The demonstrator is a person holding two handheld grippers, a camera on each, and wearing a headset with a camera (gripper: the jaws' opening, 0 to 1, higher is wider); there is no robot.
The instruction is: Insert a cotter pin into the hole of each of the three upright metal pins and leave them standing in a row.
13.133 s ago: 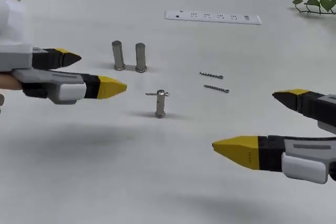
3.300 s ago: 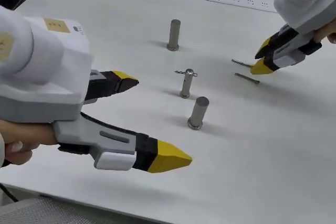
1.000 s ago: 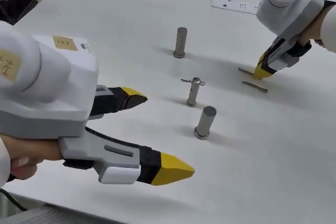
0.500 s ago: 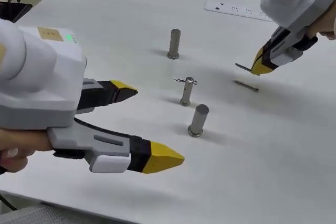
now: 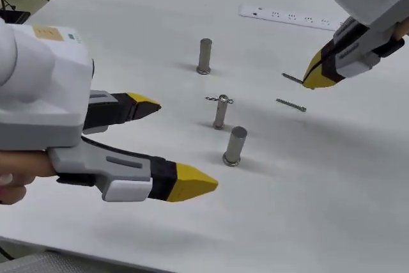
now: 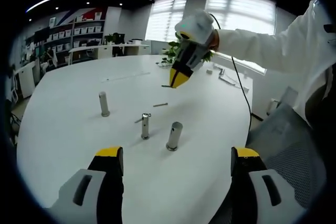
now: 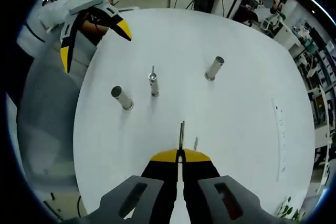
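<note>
Right gripper [image 5: 312, 80] — clamped on 1 cotter pin [image 5: 292, 78], now lifted clear of the bench [image 5: 115, 23]; 1 second ago its tips were down at the surface.
Spare cotter pin [image 5: 291, 105] — lying flat near the raised one, toward the bench's far right.
Left gripper [image 5: 185, 145] — jaws wide, empty, near-left edge.
3 upright metal pins, mid-bench: middle pin [image 5: 221, 112] already fitted; far pin [image 5: 204, 55] and near pin [image 5: 235, 146] bare.
Judgement: pickup done, 2 insertions remain.

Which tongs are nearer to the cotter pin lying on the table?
Right. The right tongs hover close beside the loose cotter pin; the left tongs sit far off, past the three metal pins.
</note>
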